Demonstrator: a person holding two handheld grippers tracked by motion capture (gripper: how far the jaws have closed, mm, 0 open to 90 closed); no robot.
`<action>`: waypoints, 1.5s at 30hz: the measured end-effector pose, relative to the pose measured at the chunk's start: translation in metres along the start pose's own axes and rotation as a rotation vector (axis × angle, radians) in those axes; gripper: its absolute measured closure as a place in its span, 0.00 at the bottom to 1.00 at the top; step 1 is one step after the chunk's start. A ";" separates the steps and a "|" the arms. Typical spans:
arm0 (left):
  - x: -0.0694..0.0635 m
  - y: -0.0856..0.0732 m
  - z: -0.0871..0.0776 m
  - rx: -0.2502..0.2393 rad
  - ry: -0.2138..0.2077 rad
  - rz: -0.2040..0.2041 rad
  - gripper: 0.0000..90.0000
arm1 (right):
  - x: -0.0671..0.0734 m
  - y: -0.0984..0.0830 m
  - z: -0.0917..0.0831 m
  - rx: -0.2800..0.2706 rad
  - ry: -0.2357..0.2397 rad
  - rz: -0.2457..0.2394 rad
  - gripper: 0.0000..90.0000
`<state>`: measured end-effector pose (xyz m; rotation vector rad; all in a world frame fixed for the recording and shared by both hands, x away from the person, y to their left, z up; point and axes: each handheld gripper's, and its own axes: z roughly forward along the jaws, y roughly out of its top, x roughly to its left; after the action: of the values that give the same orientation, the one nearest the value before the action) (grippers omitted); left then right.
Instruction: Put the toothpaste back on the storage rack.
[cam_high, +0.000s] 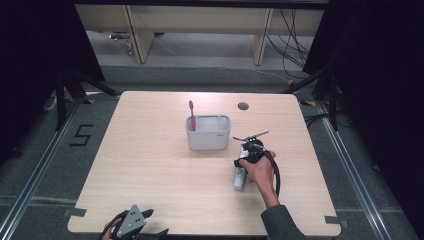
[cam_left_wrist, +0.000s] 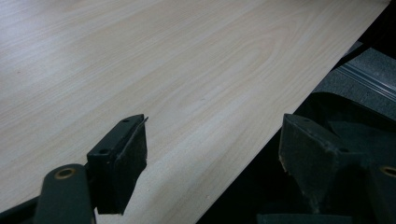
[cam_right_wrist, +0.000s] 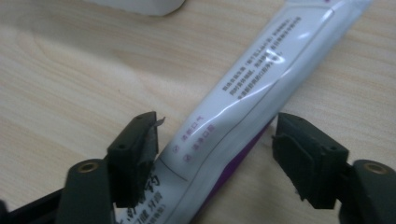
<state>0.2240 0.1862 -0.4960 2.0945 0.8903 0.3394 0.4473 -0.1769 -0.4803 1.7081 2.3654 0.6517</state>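
High view looking forward and down over the whole table (cam_high: 150, 190), left gripper view skimming low along the table's near edge (cam_left_wrist: 261, 140), right gripper view sitting close over the tube (cam_right_wrist: 243, 107), tube (cam_high: 240, 179) and tabletop showing in both.

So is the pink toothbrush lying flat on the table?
No, the pink toothbrush stands upright in the white holder, bristles at the top, in the high view.
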 end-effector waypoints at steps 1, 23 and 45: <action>0.000 0.000 0.000 0.001 -0.006 0.005 0.26 | -0.001 0.000 0.000 0.006 -0.004 -0.014 0.42; -0.003 -0.001 0.001 -0.011 -0.019 -0.010 0.26 | -0.008 0.010 -0.005 0.165 -0.019 -0.148 0.64; -0.004 -0.002 0.002 -0.007 -0.021 -0.012 0.27 | -0.009 0.026 -0.007 0.252 -0.110 -0.209 0.82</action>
<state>0.2210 0.1833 -0.4986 2.0815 0.8878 0.3130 0.4701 -0.1805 -0.4647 1.5065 2.5878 0.2292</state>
